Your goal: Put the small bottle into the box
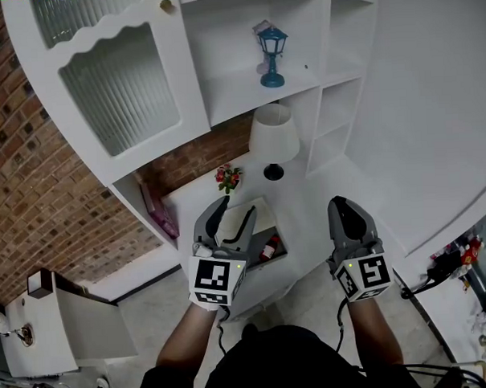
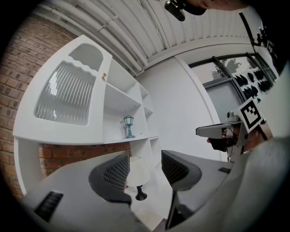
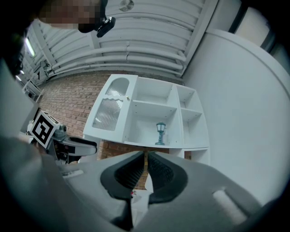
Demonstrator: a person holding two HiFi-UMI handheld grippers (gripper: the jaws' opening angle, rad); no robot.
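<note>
While near box (image 1: 264, 215), left tongs (image 1: 236, 209) apart.

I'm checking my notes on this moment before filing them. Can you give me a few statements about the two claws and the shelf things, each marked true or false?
1. The left claw is open, with nothing between its jaws. True.
2. The right claw grips the small bottle. False: its jaws are together on nothing, and the bottle lies in the open box.
3. A blue lantern stands on a shelf of the white unit. True.
4. The white lamp stands on the shelf beside the lantern. False: it stands lower down, on the counter.
</note>
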